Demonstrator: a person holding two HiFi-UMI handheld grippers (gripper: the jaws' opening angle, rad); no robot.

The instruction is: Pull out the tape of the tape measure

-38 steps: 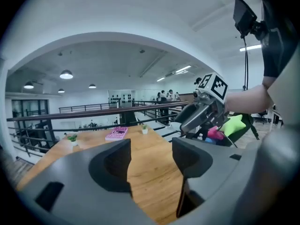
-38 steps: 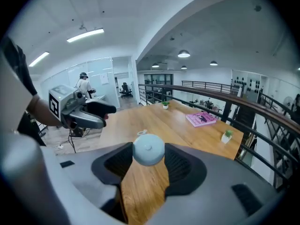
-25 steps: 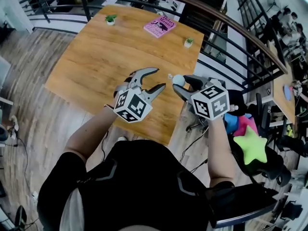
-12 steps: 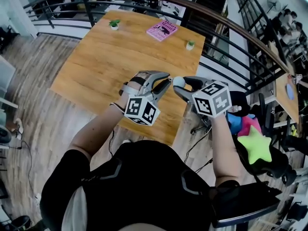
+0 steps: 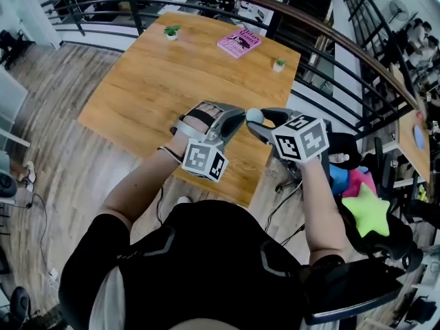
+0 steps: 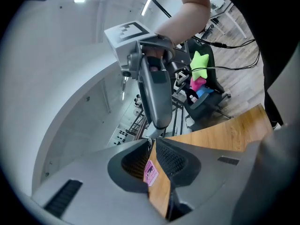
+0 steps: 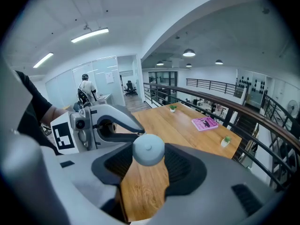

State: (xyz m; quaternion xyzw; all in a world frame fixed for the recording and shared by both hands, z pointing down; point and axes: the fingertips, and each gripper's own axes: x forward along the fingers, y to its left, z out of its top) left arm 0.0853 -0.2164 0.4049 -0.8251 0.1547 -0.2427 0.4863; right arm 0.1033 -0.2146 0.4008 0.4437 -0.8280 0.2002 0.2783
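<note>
"What were the left tongs (image 6: 151,142) doing?"

"They'd just been closing. Only a slit was left, with the tips meeting at the left rim of the measure (image 7: 148,149). I could see the counter (image 5: 158,81) through the slit. Whether the tab was caught, I couldn't tell; it was too small."

"And the measure itself?"

"Held up above the counter. It was a small round grey case, clamped across its middle by the right tongs (image 5: 257,122), which stood fairly wide around it."

"How would it handle, d'you reckon?"

"Light, hard and smooth, I'd say, so it could twist in a loose grip. I'd expect the tape to be thin and springy, tugging back. Best to pinch the end tab flat, keep the case firm and draw straight out."
</note>
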